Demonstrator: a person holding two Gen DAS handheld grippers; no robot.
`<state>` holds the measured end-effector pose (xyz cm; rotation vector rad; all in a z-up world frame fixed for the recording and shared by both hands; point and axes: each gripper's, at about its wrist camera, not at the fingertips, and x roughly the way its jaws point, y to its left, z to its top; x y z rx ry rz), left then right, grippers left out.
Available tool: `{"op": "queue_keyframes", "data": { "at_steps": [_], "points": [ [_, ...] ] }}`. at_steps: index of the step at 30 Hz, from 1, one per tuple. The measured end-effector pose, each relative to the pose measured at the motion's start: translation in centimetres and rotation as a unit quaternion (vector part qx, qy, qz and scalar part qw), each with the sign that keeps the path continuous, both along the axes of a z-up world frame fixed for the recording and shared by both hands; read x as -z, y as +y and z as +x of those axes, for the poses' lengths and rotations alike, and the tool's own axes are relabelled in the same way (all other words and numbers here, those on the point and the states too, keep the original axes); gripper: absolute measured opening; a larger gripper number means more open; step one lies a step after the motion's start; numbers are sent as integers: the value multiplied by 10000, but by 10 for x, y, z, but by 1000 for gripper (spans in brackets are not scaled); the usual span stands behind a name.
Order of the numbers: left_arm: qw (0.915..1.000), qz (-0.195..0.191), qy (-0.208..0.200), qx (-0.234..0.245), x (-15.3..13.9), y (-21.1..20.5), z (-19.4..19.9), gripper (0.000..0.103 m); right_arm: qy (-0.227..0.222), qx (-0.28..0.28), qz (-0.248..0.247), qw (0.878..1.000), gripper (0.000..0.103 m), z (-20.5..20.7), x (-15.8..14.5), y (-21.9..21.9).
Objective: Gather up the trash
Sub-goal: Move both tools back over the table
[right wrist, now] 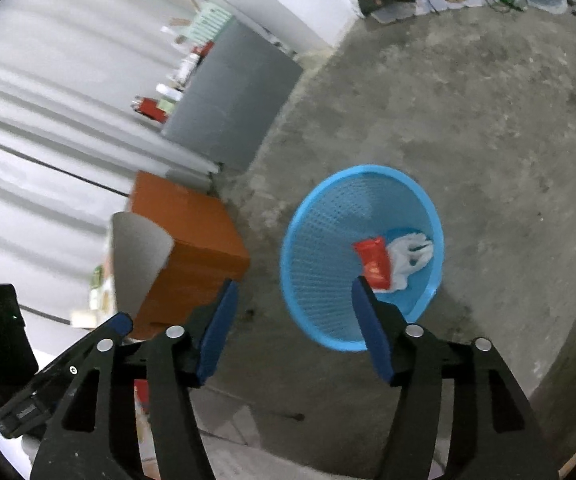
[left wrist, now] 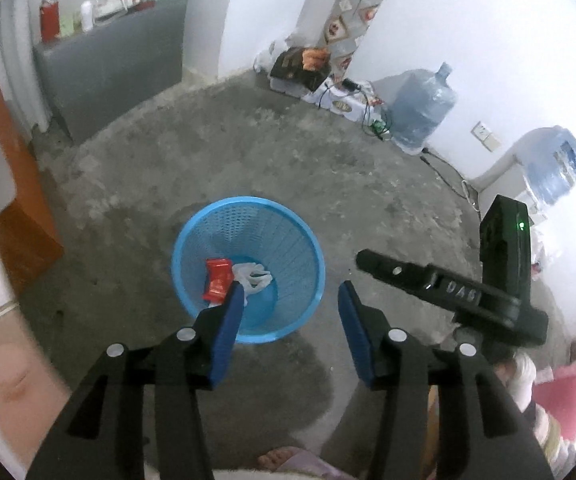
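Both sets of fingers are standing apart, nothing between them: left gripper [left wrist: 292,300], right gripper [right wrist: 294,300], both hanging over the floor [left wrist: 247,152]. Red wrapper [left wrist: 217,280] and white plastic bag [left wrist: 253,276] are lying at the bottom of the blue basket [left wrist: 304,248]. Both look light, soft, crinkly; any further scrap probably wants pinching at a bunched fold.

The basket [left wrist: 247,268] stands on the floor [left wrist: 247,152]; inside lie a wrapper [left wrist: 217,280] and bag [left wrist: 253,276] (touching, wrapper left).
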<state>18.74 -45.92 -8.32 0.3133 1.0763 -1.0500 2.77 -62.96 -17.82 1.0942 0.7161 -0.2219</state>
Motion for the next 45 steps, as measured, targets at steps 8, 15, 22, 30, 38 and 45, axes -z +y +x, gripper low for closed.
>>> {"op": "queue_keyframes", "data": {
  "at_steps": [8,15,22,30,38,45],
  "points": [
    [9949,-827,-390,-423,-79,110,-21,53,-636,-192,-78,9978,60,-19,-58,32],
    [9730,-1438,-1511,-993,-130,219,-66,66,-1080,-823,-346,9901,61,-9,-114,79],
    [9420,-1511,-2186,-2049,-144,333,-108,72,-1409,-1505,-522,9771,61,9,-154,123],
    [9192,-1518,-1952,-3065,-121,425,-122,72,-1592,-2409,-631,9553,61,33,-182,191],
    [9046,-1547,-1871,-3505,-103,469,-123,72,-1584,-3472,-528,9228,61,66,-196,286],
    [8937,-1346,-1848,-3860,-84,490,-121,72,-1112,-4359,-82,8931,51,106,-170,372]
  ]
}}
